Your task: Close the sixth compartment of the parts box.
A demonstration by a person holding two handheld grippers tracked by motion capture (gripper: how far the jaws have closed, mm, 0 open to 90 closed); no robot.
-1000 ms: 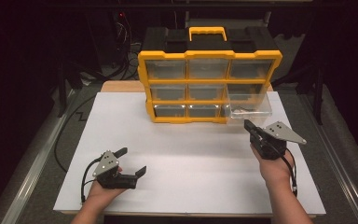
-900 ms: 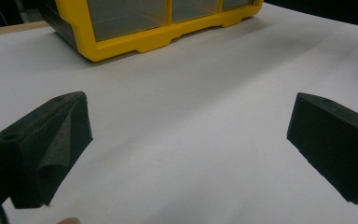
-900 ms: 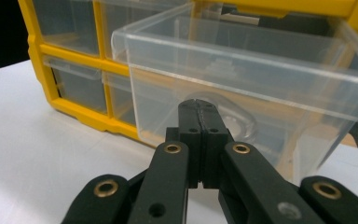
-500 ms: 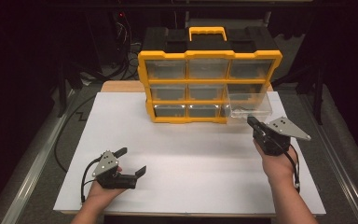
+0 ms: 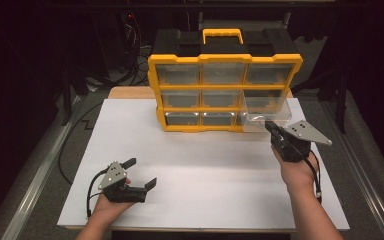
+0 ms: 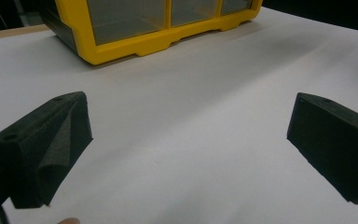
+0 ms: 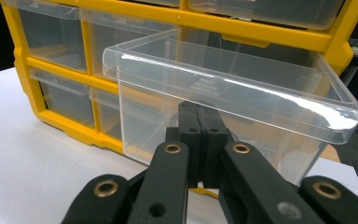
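A yellow organizer [image 5: 225,80] with a black top and clear drawers stands at the back of the white board. One clear drawer [image 5: 266,115] in its right column is pulled partway out and looks empty [image 7: 233,88]. My right gripper [image 5: 271,127] is shut, its tips [image 7: 200,114] against the drawer's front wall just under the lip, with nothing between the jaws. My left gripper [image 5: 141,172] rests low over the board at the front left, open and empty [image 6: 186,135]. The organizer's bottom edge [image 6: 135,44] lies well beyond it.
The white board [image 5: 205,165] covers a wooden tabletop whose edge shows behind it [image 5: 130,92]. Metal rails run along the left [image 5: 35,180] and right [image 5: 370,180] sides. Cables lie in the dark area at the back left [image 5: 135,60].
My right gripper has moved slightly forward toward the pulled-out drawer, staying shut. The left gripper has not moved.
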